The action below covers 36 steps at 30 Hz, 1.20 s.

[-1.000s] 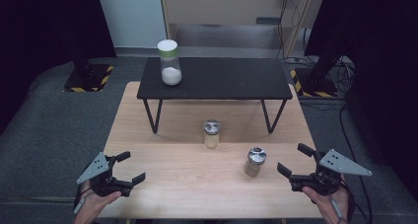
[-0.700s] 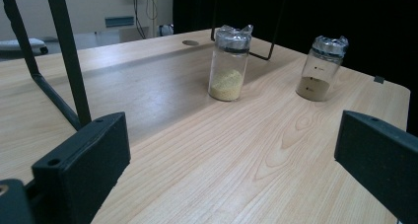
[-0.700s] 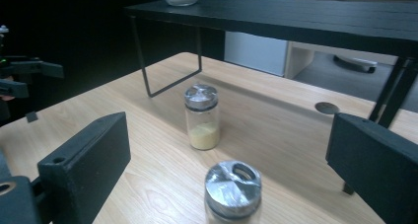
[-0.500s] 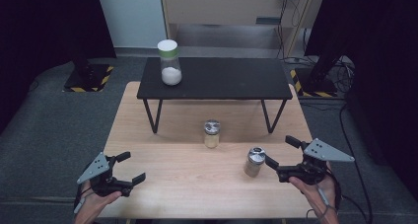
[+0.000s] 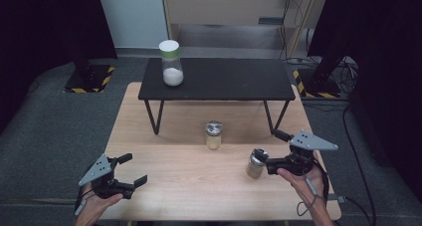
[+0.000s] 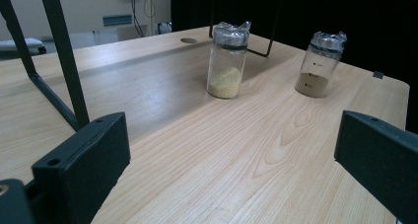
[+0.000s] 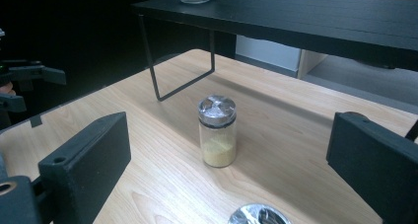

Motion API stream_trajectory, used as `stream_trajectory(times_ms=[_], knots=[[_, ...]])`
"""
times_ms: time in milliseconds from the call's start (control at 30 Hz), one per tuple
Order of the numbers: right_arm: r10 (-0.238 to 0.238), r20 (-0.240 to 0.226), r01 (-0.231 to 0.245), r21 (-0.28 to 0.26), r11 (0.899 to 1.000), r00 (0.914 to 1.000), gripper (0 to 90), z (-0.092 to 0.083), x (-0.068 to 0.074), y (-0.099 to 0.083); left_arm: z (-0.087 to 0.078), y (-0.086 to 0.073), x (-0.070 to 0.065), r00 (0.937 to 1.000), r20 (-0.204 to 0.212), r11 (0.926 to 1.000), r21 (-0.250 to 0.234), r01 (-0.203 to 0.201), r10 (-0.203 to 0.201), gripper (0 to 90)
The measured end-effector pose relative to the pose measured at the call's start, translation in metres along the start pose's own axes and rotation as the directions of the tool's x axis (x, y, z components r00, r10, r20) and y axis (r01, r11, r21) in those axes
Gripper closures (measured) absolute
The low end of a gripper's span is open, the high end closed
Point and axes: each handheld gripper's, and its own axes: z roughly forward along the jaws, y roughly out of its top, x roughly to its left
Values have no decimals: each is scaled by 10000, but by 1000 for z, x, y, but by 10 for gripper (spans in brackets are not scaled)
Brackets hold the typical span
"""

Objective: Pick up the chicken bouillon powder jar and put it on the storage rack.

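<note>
- right gripper (image 5: 268, 149), jaws spread, right beside brown-powder jar (image 5: 256, 163) on wooden table (image 5: 189, 186), front right
- left gripper (image 5: 132, 170), jaws spread, front left, well apart from jar

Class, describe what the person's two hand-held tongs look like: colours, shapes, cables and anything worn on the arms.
Both the left tongs and the right tongs are black, each topped by a grey three-cornered plate. Up close, the jaws are blocky, matt black pads with a small round hole near the top. A thin dark cable trails from the right one along the forearm. The forearms appear sleeveless.
</note>
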Motion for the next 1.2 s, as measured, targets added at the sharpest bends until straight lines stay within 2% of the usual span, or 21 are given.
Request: stream_trajectory(times_ms=[667,1200], knots=[[-155,-234,162,285,9995,9996,37,36,1,19,1,0,0,10000,37,10000,59,-26,25,0],[28,-360,-1,740,9973,9993,39,74,2,32,-1,0,0,10000,23,10000,51,-55,55,0]])
